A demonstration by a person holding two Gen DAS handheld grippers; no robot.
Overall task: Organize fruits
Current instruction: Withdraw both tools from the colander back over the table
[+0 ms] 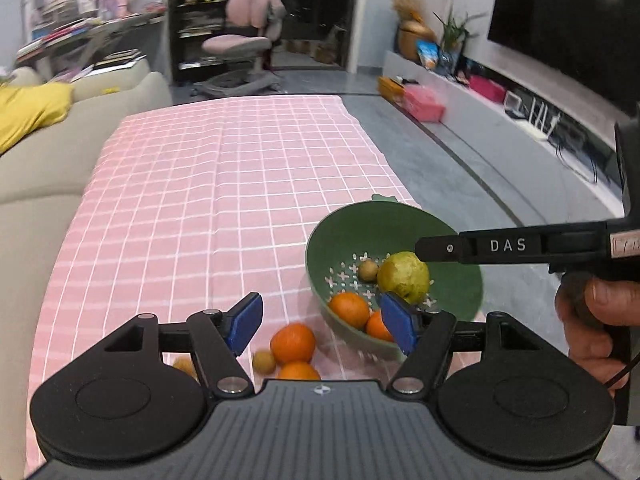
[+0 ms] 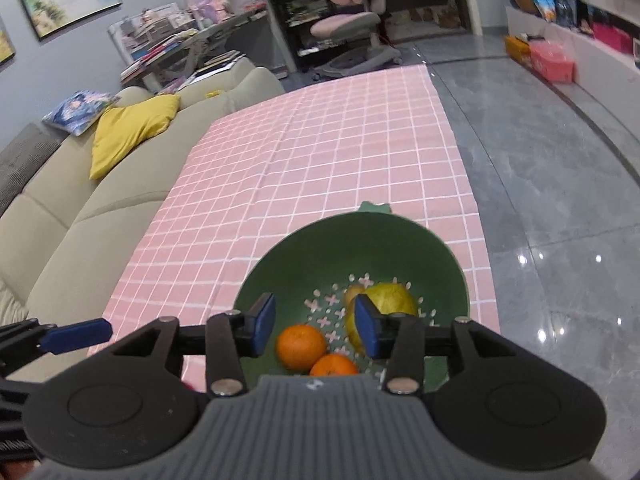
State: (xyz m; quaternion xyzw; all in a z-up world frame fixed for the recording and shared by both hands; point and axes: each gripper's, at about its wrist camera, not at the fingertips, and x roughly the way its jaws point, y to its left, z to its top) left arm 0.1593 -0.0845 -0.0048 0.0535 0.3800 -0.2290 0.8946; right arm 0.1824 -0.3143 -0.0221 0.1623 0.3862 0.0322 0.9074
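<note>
A green colander bowl (image 1: 456, 292) sits near the right edge of the pink checked tablecloth (image 1: 224, 184). It holds a yellow-green pear (image 1: 402, 276), a small brown fruit (image 1: 367, 270) and two oranges (image 1: 349, 309). Two more oranges (image 1: 292, 342) and small brown fruits (image 1: 264, 362) lie on the cloth just left of the bowl. My left gripper (image 1: 322, 326) is open above these loose fruits. My right gripper (image 2: 314, 330) is open and empty above the bowl (image 2: 340, 248), over an orange (image 2: 301, 346) and beside the pear (image 2: 390, 304).
A beige sofa (image 2: 80, 216) with a yellow cushion runs along the table's left side. Grey tiled floor (image 2: 560, 200) lies to the right, with a low TV bench. The right gripper's finger (image 1: 508, 246) reaches over the bowl in the left wrist view.
</note>
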